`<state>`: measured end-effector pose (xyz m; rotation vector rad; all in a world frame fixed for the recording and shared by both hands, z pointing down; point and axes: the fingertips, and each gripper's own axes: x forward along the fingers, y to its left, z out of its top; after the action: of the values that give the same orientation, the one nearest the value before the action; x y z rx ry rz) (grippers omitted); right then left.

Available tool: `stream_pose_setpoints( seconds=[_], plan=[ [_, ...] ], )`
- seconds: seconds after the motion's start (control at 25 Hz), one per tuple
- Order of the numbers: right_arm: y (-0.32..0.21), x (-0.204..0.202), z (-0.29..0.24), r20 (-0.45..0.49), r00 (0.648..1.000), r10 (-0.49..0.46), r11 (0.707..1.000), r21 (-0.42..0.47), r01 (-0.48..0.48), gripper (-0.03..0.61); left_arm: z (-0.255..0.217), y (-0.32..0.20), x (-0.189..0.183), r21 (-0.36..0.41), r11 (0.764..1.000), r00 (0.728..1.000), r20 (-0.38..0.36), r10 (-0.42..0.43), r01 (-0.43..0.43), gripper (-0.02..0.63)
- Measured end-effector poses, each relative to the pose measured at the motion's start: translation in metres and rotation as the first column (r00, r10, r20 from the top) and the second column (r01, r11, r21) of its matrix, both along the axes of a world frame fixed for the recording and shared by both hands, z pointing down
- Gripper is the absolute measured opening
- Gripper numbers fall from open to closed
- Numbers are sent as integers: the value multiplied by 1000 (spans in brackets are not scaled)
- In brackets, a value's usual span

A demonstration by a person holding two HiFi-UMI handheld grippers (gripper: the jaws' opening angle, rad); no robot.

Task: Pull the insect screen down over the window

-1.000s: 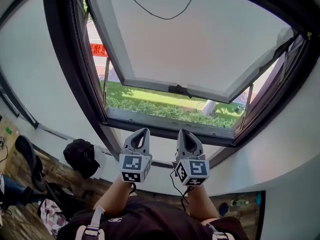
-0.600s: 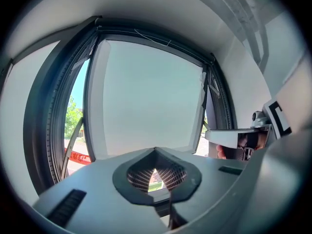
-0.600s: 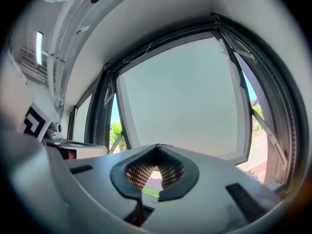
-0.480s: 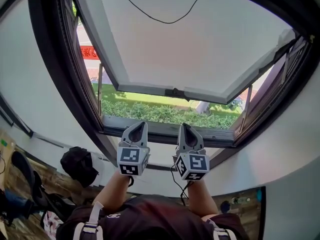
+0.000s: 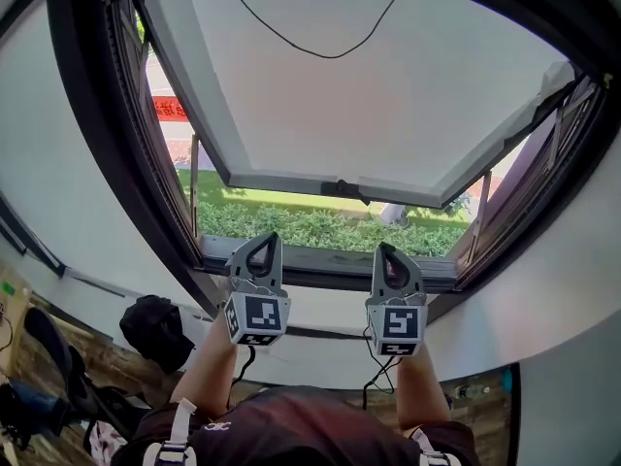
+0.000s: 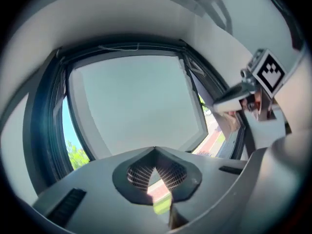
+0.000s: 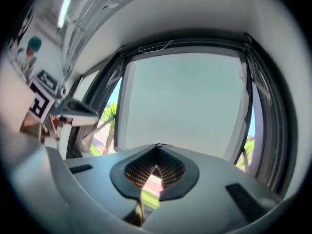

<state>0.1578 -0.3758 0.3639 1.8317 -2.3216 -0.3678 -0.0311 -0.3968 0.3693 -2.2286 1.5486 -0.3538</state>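
Open window sash (image 5: 388,105) fills the frame (image 5: 87,153) — black cord (image 5: 330,56) droops across.

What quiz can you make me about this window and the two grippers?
1. True or false: the left gripper holds the black cord.
2. What grows outside, under the open window pane? A) green bushes B) sunflowers C) cactus
3. Fill in: the right gripper is ____ (open or shut).
Key: 1 false, it holds nothing and the cord hangs at the top of the window; 2 A; 3 shut.
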Motion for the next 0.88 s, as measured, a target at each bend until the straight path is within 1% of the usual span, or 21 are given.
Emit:
stream_pose_setpoints(
  seconds=[0.04, 0.08, 0.12, 0.16, 0.2, 0.24, 0.28, 0.32, 0.36, 0.44, 0.52, 0.56, 0.6, 0.72, 0.88],
  plan=[
    [0, 9, -4, -104, 994, 38, 999, 26, -35, 5, -6, -1, -4, 51, 998, 996, 83, -29, 25, 4],
    [0, 17, -7, -209, 975, 77, 996, 55, -67, 5, -11, -1, -8, 96, 994, 986, 158, -57, 43, 5],
    [1, 24, -11, -317, 941, 116, 992, 87, -93, 5, -14, -2, -12, 132, 990, 972, 219, -82, 54, 5],
    [2, 30, -14, -425, 892, 157, 986, 126, -114, 5, -16, -3, -18, 160, 985, 958, 267, -106, 64, 15],
    [2, 36, -18, -523, 828, 202, 977, 171, -130, 5, -18, -4, -24, 185, 980, 943, 306, -131, 76, 20],
    [3, 41, -23, -602, 759, 247, 965, 219, -140, 6, -20, -6, -30, 208, 974, 928, 338, -158, 90, 23],
    [3, 45, -28, -656, 699, 284, 955, 260, -144, 6, -23, -8, -37, 226, 969, 914, 363, -180, 101, 33],
    [3, 49, -32, -688, 659, 304, 948, 284, -141, 8, -26, -10, -42, 238, 965, 904, 380, -195, 108, 43],
    [3, 52, -37, -704, 640, 309, 947, 292, -136, 13, -30, -11, -47, 244, 963, 899, 390, -202, 110, 67],
    [5, 58, -49, -710, 635, 303, 948, 290, -129, 94, -39, -14, -54, 246, 963, 894, 400, -202, 107, 116],
    [6, 65, -66, -703, 635, 320, 942, 306, -136, 127, -53, -17, -60, 252, 962, 887, 414, -204, 103, 144],
    [7, 69, -77, -699, 632, 334, 937, 320, -142, 136, -62, -18, -64, 264, 959, 881, 423, -211, 103, 164],
    [9, 73, -88, -695, 629, 350, 931, 335, -148, 141, -72, -19, -67, 284, 954, 875, 431, -221, 102, 170],
    [14, 84, -125, -683, 616, 392, 911, 380, -157, 145, -113, -19, -71, 355, 932, 864, 443, -240, 76, 170],
    [20, 99, -177, -651, 625, 431, 887, 433, -161, 150, -162, -18, -69, 427, 903, 834, 480, -272, 48, 170]
  ],
)
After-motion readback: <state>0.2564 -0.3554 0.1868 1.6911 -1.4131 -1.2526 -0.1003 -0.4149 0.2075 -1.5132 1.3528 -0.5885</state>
